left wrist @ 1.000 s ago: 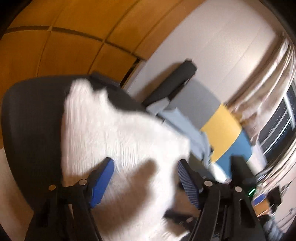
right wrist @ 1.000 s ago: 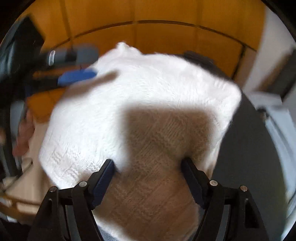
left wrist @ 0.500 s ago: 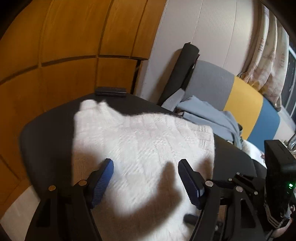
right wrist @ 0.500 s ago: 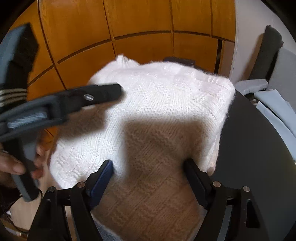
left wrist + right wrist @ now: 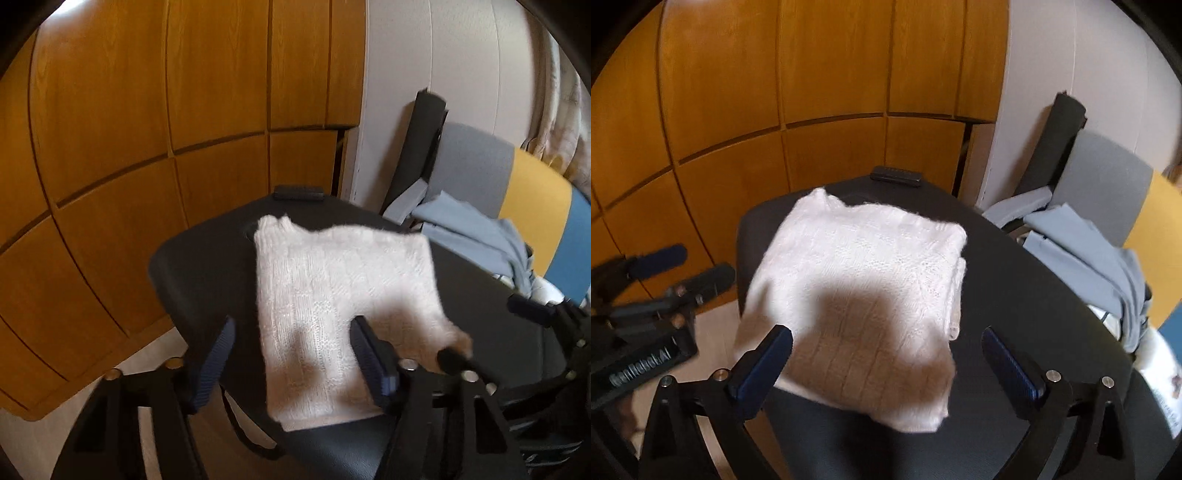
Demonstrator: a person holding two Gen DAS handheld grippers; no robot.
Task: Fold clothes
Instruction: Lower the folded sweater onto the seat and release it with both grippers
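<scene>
While both tools gape | right view alone shows sweater point(image 5: 857, 295) edge layers

Black round table point(image 5: 1015, 280), folded white knit sweater point(image 5: 857, 295) (layers stacked), small black device point(image 5: 895, 176) at far edge

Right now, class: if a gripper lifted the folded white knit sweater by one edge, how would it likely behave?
The white knit sweater would probably flop and unfold, since its stacked layers lie loose at the right edge. Its fuzzy, open knit suggests it is light and grips the blue pads rather than slipping.
</scene>
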